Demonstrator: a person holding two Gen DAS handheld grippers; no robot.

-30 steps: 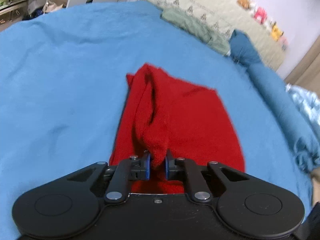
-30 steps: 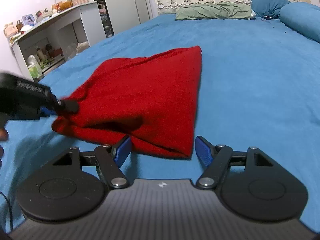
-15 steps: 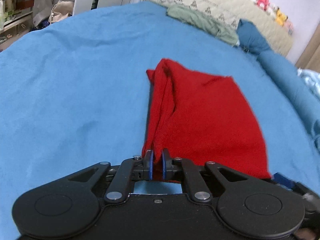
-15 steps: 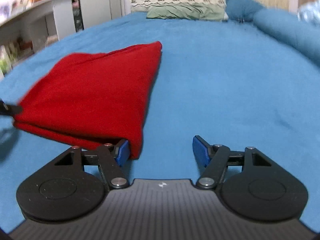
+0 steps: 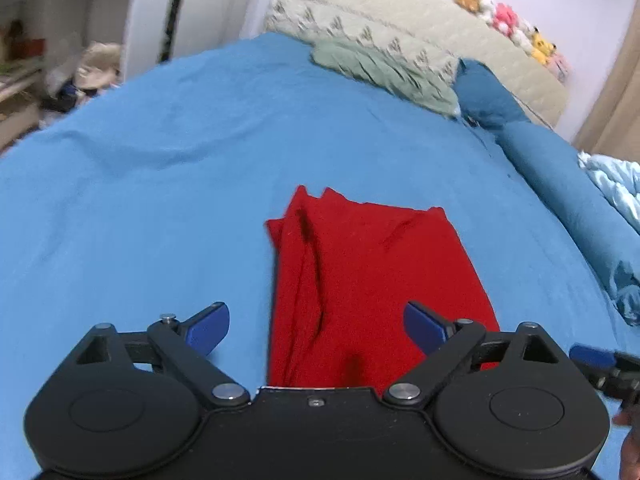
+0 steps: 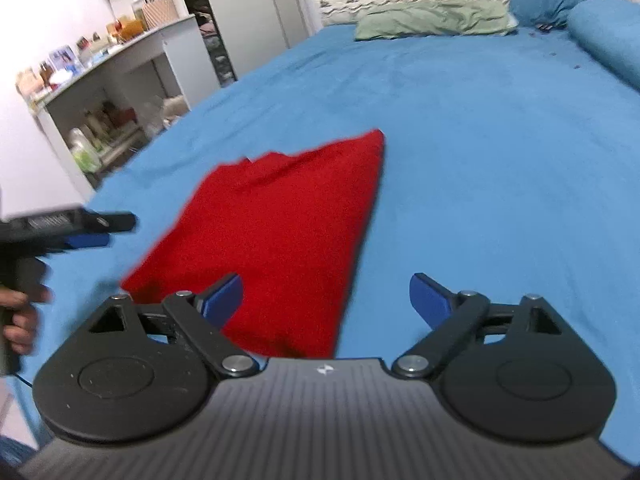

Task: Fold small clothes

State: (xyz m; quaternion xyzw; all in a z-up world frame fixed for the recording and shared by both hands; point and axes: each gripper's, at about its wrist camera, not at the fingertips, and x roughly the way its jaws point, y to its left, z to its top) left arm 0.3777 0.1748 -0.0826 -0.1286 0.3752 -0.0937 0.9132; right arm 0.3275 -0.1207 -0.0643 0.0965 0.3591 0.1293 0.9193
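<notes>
The folded red garment [image 5: 372,280] lay flat on the blue bedsheet [image 5: 140,200], released between folds, with the left gripper [image 5: 316,326] and right gripper [image 6: 326,300] both spread wide and empty; a fresh edge grasp was judged necessary.

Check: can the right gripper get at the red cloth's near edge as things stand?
Probably yes. The right gripper is open, the red cloth lies flat on the bed just ahead, and nothing sits between them.

You are getting soft, even indoor light with faint shadows. The fisheye is bending the bed [image 5: 160,184] at the edges, and motion blur is smearing the shelves [image 6: 100,136] and the red cloth's [image 6: 280,232] borders.
</notes>
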